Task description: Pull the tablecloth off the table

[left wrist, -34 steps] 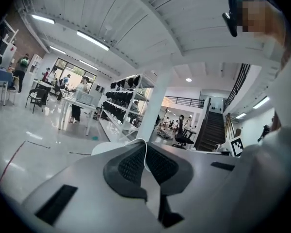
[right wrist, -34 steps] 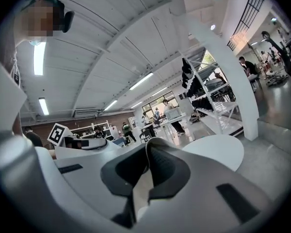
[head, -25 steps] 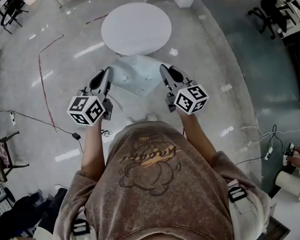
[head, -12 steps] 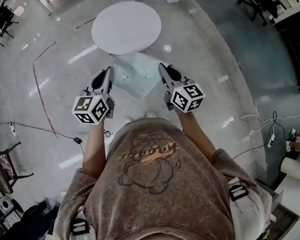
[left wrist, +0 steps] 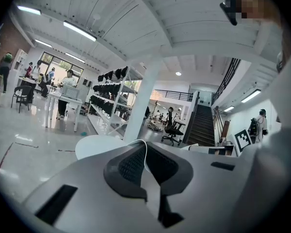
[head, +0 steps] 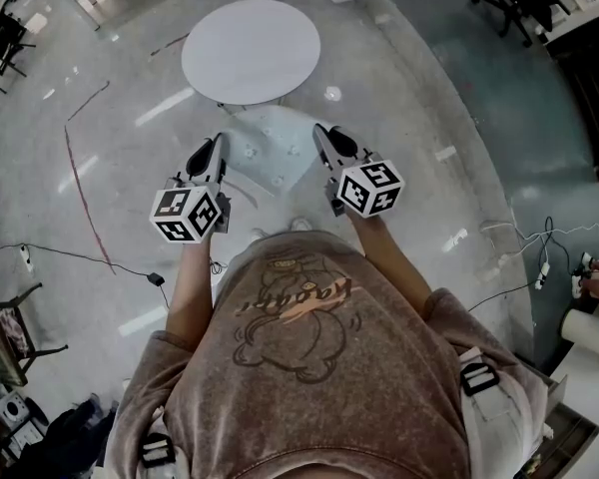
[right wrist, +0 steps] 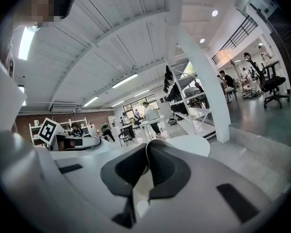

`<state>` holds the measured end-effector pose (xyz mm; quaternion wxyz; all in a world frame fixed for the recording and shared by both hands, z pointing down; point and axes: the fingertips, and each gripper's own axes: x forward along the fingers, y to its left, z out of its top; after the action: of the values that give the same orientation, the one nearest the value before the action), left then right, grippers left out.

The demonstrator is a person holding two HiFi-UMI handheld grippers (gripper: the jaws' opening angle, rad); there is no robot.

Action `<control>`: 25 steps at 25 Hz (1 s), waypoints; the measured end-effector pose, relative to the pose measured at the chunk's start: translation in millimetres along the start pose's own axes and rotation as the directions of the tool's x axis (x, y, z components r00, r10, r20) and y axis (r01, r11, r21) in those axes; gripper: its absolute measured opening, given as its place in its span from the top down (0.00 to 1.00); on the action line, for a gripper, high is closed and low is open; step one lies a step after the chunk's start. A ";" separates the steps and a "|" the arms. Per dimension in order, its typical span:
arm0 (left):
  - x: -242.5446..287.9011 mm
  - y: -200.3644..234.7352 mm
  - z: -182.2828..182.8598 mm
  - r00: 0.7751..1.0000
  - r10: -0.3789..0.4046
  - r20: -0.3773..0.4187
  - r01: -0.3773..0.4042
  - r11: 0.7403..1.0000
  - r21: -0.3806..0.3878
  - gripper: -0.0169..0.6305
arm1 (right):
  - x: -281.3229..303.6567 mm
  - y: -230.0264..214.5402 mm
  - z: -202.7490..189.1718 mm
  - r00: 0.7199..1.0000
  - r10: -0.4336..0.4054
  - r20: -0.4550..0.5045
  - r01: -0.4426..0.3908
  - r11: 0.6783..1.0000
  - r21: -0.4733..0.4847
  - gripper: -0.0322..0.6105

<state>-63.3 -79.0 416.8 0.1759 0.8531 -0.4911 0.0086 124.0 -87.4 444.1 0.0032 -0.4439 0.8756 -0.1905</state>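
The tablecloth (head: 270, 153) is off the round bench (head: 250, 48), whose white top is bare. It hangs spread between the two grippers, above the shiny floor (head: 110, 168) and just in front of the bench's near rim. I cannot tell whether its far edge touches that rim. The left gripper (head: 214, 145) has its jaws closed on the left corner of the cloth. The right gripper (head: 322, 134) has its jaws closed on the right corner. A thin white edge of the cloth shows between each pair.

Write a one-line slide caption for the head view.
The left gripper and right gripper, both shut on a pale tablecloth, hold it spread between them beside the round white table.
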 end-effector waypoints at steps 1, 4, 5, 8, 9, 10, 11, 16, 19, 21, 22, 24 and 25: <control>-0.2 -0.2 0.2 1.000 0.000 -0.001 0.000 1.000 0.000 0.94 | 0.8 -0.6 0.5 1.000 0.001 -0.001 -0.001 1.000 0.003 0.93; -1.9 -1.2 2.0 1.000 0.001 -0.002 -0.001 1.000 -0.005 0.94 | 2.9 -1.6 3.3 1.000 0.006 -0.007 -0.006 1.000 0.003 0.93; -2.9 -1.7 2.5 1.000 0.003 -0.001 -0.003 1.000 -0.006 0.94 | 3.1 -1.4 3.9 1.000 0.008 -0.008 -0.008 1.000 0.001 0.93; -5.4 -2.0 2.5 1.000 0.010 -0.001 -0.010 1.000 -0.010 0.94 | 3.3 -0.6 3.1 1.000 0.014 -0.009 -0.014 1.000 0.005 0.93; -5.8 -1.8 2.1 1.000 0.013 -0.001 -0.013 1.000 -0.010 0.94 | 3.4 -0.5 2.0 1.000 0.015 -0.010 -0.015 1.000 0.009 0.93; -6.1 -1.5 1.7 1.000 0.015 -0.001 -0.015 1.000 -0.010 0.94 | 3.5 -0.6 0.8 1.000 0.016 -0.012 -0.016 1.000 0.012 0.93; -6.4 -1.2 1.3 1.000 0.017 -0.002 -0.017 1.000 -0.010 0.94 | 3.8 -0.7 -0.2 1.000 0.018 -0.014 -0.017 1.000 0.015 0.93; -9.1 1.6 0.6 1.000 0.031 -0.004 -0.031 0.999 -0.008 0.94 | 7.8 1.5 -2.4 0.999 0.024 -0.023 -0.024 0.999 0.023 0.93; -11.8 4.7 -1.2 0.999 0.040 -0.006 -0.040 0.999 -0.015 0.94 | 10.8 4.7 -4.4 0.999 0.027 -0.029 -0.026 0.999 0.028 0.93; -14.0 6.7 -2.4 0.999 0.047 -0.004 -0.047 0.999 -0.020 0.94 | 12.0 6.8 -6.1 0.999 0.030 -0.033 -0.029 0.999 0.029 0.93; -14.8 7.1 -3.1 0.999 0.050 -0.003 -0.050 0.998 -0.023 0.94 | 12.1 7.6 -7.0 0.999 0.032 -0.034 -0.031 0.999 0.028 0.93; -15.4 6.7 -4.7 0.998 0.056 0.000 -0.056 0.998 -0.029 0.94 | 11.6 8.0 -8.7 0.999 0.034 -0.036 -0.033 0.999 0.029 0.93; -15.3 6.3 -5.6 0.998 0.057 0.000 -0.057 0.998 -0.032 0.94 | 11.3 7.9 -9.3 0.999 0.035 -0.036 -0.034 0.999 0.030 0.93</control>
<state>-75.6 -67.4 421.0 0.1890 0.8357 -0.5156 0.0051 109.4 -88.9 452.0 -0.0032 -0.4251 0.8801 -0.2114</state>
